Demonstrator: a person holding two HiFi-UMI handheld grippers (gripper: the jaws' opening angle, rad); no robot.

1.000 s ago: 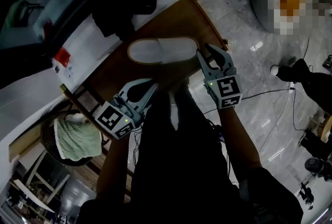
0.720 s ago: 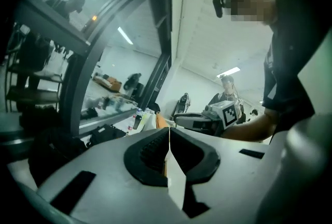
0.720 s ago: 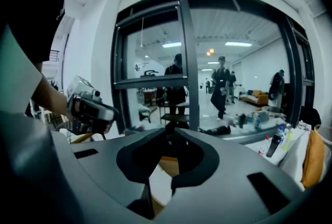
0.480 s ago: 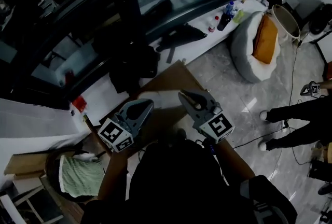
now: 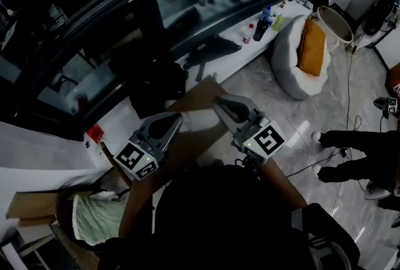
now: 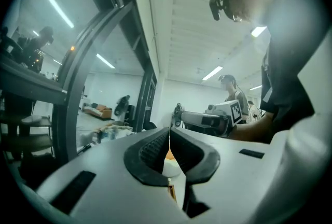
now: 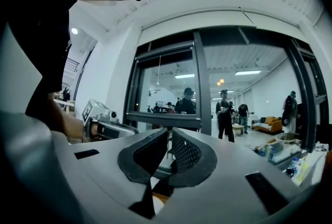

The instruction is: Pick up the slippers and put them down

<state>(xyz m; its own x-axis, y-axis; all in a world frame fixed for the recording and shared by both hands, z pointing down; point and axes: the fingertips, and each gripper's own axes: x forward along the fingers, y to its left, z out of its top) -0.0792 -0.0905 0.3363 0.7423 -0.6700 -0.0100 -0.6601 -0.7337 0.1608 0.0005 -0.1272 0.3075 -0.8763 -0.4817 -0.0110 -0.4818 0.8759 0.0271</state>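
Left jaws: the left gripper (image 5: 177,119) has its jaws pressed together, pads meeting at the tip, with nothing between them
Right jaws: the right gripper (image 5: 219,102) also has its jaws closed and is empty
Pose: both grippers point level toward the window (image 5: 94,69), side by side with tips apart; each shows in the other's gripper view
Slipper: one white slipper (image 5: 197,120) lies flat on the wooden bench (image 5: 201,92), seen from the head view in the gap between the two grippers; neither gripper touches it
Bench: brown top, set close against the white sill (image 5: 119,115), with its far corner out over the floor (image 5: 281,115)
Sill: long and low, running below the glass; a dark bundle (image 5: 153,84) lies on it beside the bench, and small bottles (image 5: 265,15) stand further along
Floor: pale grey glossy tiles with marbled veins; a thin cable (image 5: 350,100) trails across them
Beanbag: a white beanbag (image 5: 287,65) sits on the floor near the end of the sill, with an orange cushion (image 5: 310,47) on it
Window: tall panes in heavy dark frames; strip lights show on the white ceiling in the gripper views
Others: a person (image 5: 356,137) in dark trousers is at the right edge; people (image 7: 225,114) stand beyond the glass
Lower left: a round basket (image 5: 65,200) holds a green cloth (image 5: 94,215)
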